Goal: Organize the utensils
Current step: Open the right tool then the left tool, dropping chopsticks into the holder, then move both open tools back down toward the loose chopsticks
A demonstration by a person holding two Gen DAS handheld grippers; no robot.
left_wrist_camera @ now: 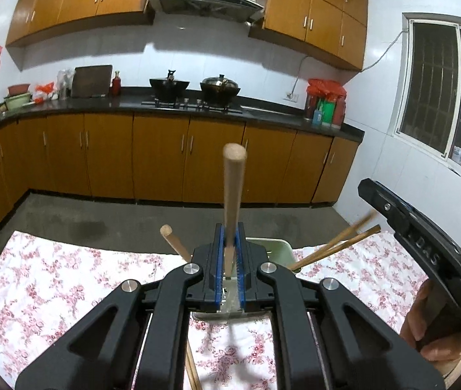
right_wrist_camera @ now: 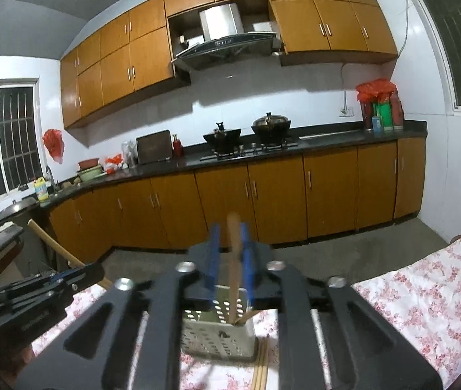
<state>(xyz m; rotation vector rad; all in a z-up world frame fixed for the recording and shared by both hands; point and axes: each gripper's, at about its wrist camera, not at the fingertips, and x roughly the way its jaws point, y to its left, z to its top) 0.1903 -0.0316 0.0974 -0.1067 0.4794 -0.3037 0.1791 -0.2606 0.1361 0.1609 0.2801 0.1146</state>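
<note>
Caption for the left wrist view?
Left gripper clamps a wooden handle upright above the utensil holder on a floral cloth.

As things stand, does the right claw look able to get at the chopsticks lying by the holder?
Probably not directly: a wooden handle stands between the jaws of the right claw, reaching down into the holder. The chopsticks lie uncovered on the cloth beside it, so once past the handle the way looks free.

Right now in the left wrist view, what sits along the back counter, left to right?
Green basin → dark cutting board → red bottle → black wok → lidded pot → red-bagged bottles.
</note>
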